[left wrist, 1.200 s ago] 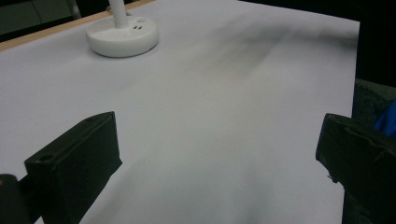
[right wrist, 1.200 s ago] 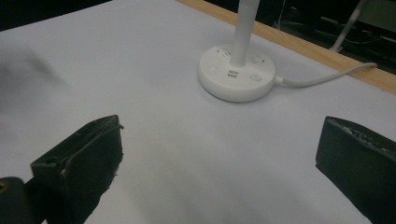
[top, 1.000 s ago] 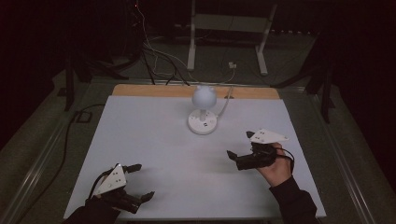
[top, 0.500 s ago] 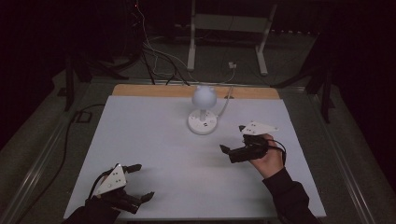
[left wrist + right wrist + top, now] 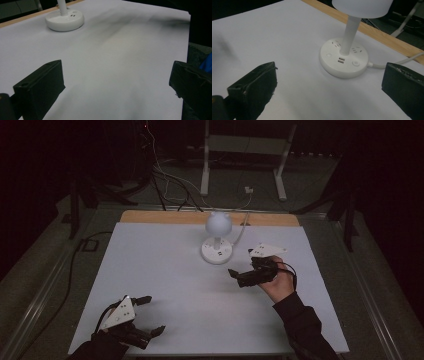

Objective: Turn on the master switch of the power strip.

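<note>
White desk lamp [image 5: 218, 236] at tabletop [image 5: 165, 270] far centre. Right tool [image 5: 243, 275] wide, empty, near lamp base; approach step likely. Left tool [image 5: 150, 316] wide, idle at near edge. Next probably: reach base button.

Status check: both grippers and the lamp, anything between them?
Right gripper open, empty, just short of the lamp base. Left gripper open, empty, at the near table edge. Lamp upright, untouched. White table bare between; nothing in the way.
</note>
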Action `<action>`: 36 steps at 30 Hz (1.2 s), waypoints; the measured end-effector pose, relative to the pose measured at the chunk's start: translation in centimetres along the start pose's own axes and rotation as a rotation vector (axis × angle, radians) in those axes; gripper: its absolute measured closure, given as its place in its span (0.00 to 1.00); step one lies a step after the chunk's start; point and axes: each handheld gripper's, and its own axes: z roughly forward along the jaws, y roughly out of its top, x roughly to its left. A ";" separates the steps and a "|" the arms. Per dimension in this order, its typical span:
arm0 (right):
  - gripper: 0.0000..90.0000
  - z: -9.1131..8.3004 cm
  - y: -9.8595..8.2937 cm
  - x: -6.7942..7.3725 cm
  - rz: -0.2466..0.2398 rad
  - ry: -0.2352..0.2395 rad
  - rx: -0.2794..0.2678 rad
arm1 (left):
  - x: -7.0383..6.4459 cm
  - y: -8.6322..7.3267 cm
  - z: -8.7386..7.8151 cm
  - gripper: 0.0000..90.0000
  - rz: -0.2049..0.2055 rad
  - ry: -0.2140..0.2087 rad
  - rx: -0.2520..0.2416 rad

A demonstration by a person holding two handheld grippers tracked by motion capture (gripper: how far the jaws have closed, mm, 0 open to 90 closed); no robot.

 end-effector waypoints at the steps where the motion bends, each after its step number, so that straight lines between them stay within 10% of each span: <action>1: 0.00 0.2 0.1 0.0 0.004 0.005 0.000 | 0.0 0.0 0.0 0.00 0.001 0.001 0.000; 36: 0.00 7.7 0.1 -2.7 0.044 -0.003 0.035 | 0.0 0.0 0.0 0.00 -0.001 -0.003 -0.002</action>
